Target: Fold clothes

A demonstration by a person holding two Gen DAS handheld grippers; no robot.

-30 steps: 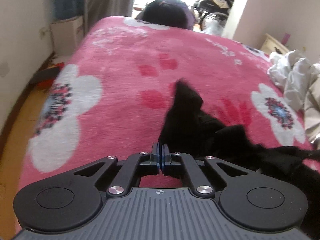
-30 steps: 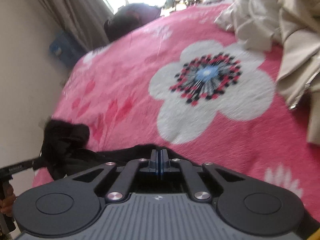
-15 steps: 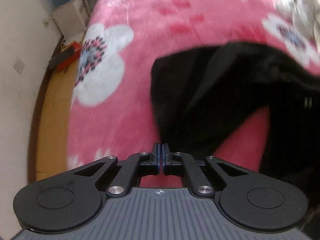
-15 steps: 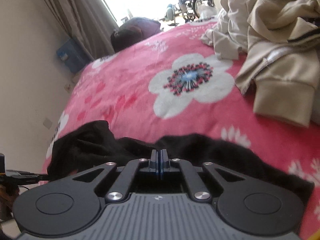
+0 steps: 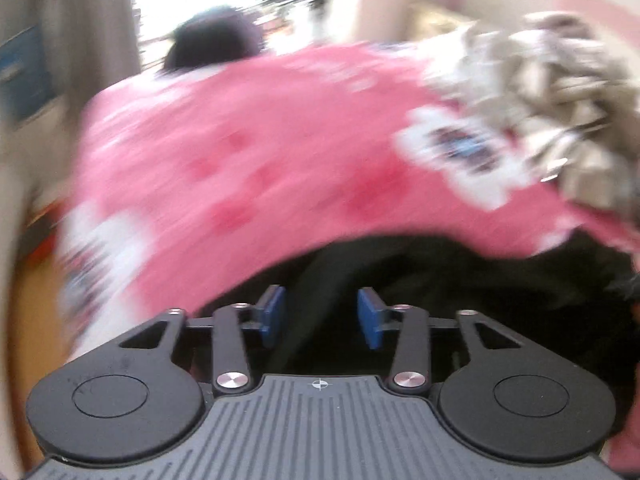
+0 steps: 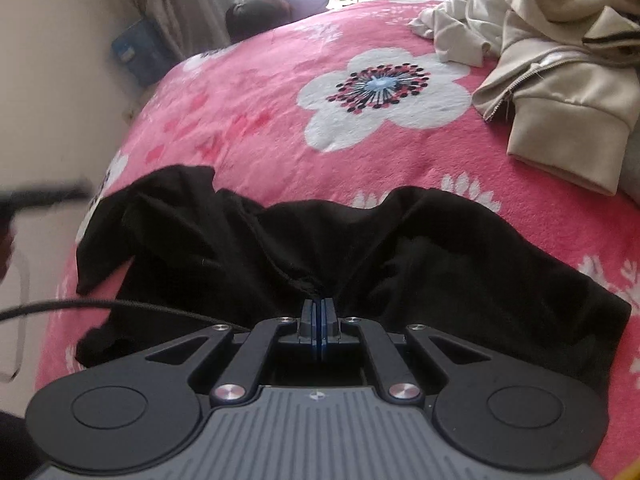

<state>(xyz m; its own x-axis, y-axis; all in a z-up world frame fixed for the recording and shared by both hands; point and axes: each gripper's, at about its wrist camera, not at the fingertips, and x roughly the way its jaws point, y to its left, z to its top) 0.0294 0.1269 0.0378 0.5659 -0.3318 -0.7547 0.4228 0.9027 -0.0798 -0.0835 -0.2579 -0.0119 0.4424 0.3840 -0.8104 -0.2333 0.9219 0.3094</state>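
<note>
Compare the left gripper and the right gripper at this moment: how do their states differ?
The left gripper is opening, its pads apart with black garment in the gap but unpressed; the right gripper is shut, pinching a garment edge. The left view is blurred; the right is sharp. Both point down at the same garment on the pink blanket.

Black garment [image 6: 420, 248], pink blanket [image 6: 280, 92] with white flowers, beige clothes [image 6: 560, 60], blue-padded fingers [image 5: 370, 318]

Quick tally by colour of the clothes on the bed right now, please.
Black: 1, the black garment, spread at the near edge of the blanket.
Beige: at least 2 in the beige pile; its exact count cannot be told.
Total: at least 3.
</note>
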